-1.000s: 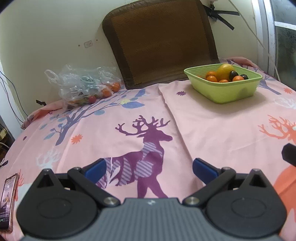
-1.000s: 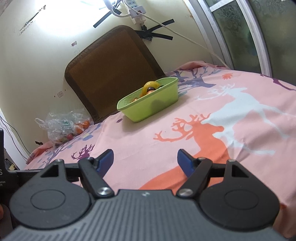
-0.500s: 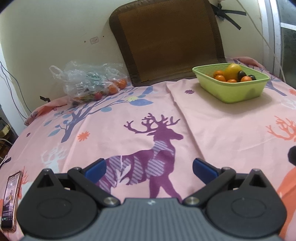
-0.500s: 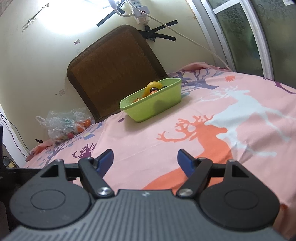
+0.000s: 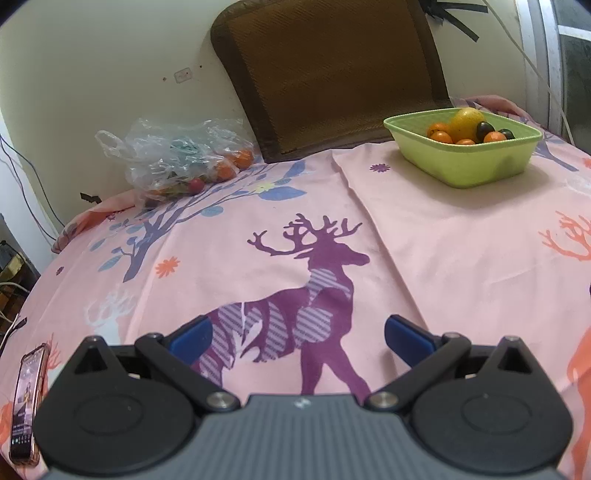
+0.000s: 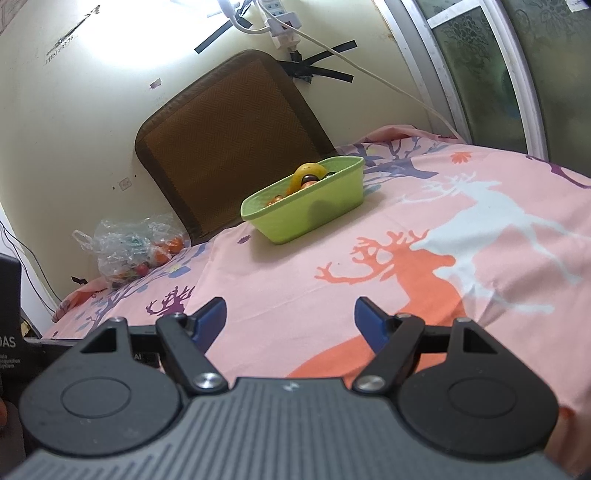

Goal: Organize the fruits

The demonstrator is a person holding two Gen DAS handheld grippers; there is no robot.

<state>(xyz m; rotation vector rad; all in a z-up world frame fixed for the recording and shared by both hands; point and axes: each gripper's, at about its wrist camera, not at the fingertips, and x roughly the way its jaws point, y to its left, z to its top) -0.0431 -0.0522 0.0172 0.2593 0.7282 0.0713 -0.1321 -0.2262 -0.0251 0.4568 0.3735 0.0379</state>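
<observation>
Nearest in the left wrist view, the left claw (image 5: pixel 295 338) hangs released, its blue pads (image 5: pixel 190 338) spread wide over the purple deer print (image 5: pixel 295 295) with nothing between them. At the lower left edge a phone (image 5: pixel 27 398) in a pinkish case lies on the pink deer-print sheet (image 5: pixel 443 258). The right claw (image 6: pixel 290 319) is likewise released — its blue pads (image 6: pixel 212 319) stand far apart above the orange deer print (image 6: pixel 399 266), gripping nothing.

Farther back on the right, the green tub (image 5: pixel 465 162) sits on the sheet, well apart from both claws. It holds the sorted fruit: a yellow fruit (image 5: pixel 467 120) standing tallest, several small oranges (image 5: pixel 441 136) around it, and a couple of dark round fruits (image 5: pixel 484 128). In the right wrist view the same tub (image 6: pixel 306 210) shows its long side, the yellow fruit (image 6: pixel 308 171) poking above the rim.

At the far left, against the wall, a crumpled clear plastic bag (image 5: pixel 177 155) rests on the sheet — inside it more small oranges (image 5: pixel 240 158) and a red fruit (image 5: pixel 195 184). Behind everything a brown woven mat (image 5: pixel 332 74) leans on the cream wall, and a white power strip (image 6: pixel 282 18) with its cord hangs above.
</observation>
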